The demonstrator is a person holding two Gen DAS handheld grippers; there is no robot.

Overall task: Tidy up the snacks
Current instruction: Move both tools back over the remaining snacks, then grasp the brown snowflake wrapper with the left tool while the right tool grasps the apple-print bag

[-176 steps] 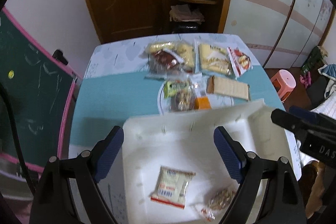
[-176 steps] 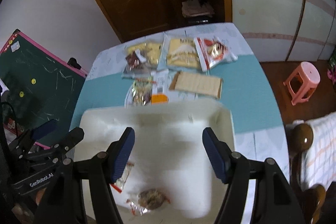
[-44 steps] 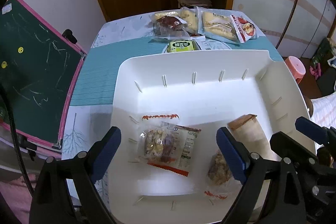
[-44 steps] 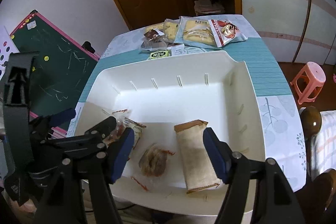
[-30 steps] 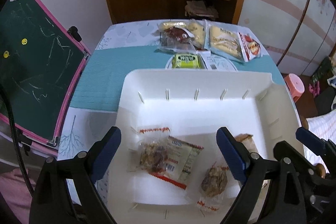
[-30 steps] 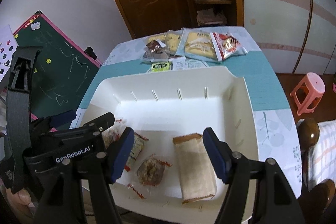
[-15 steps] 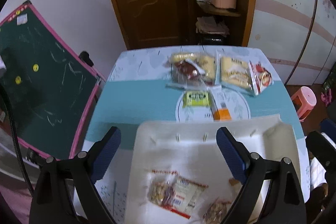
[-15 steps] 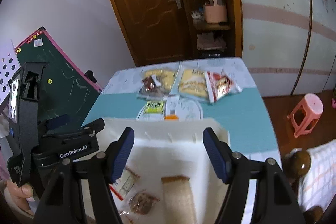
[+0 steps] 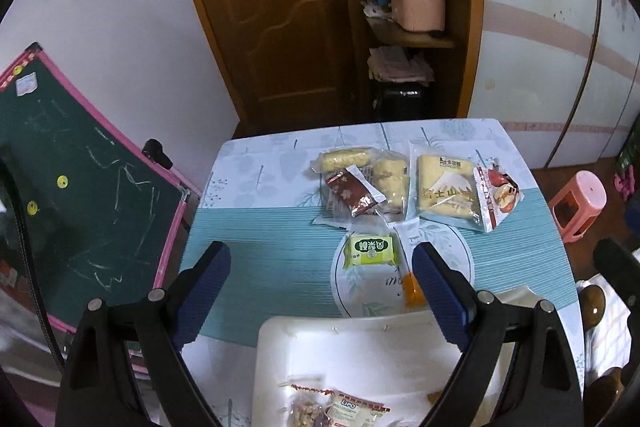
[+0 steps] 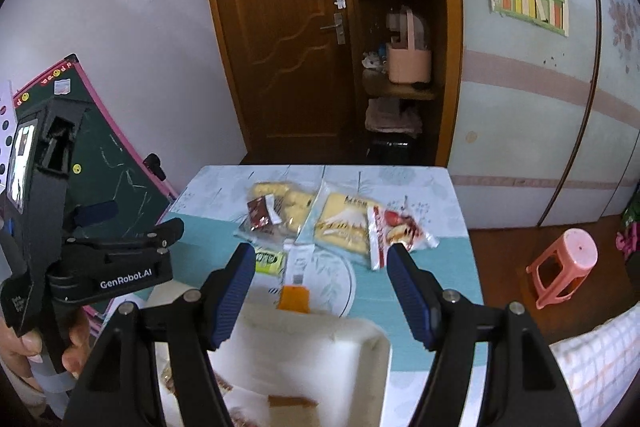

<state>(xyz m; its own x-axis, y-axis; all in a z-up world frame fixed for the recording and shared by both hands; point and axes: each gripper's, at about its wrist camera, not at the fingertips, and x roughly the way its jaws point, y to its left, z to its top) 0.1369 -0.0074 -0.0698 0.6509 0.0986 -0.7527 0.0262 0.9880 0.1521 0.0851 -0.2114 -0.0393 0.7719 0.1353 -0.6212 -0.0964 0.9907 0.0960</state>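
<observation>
Left claw (image 9: 320,291) spread above white tray (image 9: 360,347), right claw (image 10: 320,291) spread, green snack packet (image 9: 370,251) beyond.

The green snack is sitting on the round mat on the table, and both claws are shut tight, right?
Not quite. The green snack does sit on the round mat on the table, but neither claw is shut. The left wrist view shows the left claw wide open and holding nothing, and the right wrist view shows the right claw open too.
</observation>
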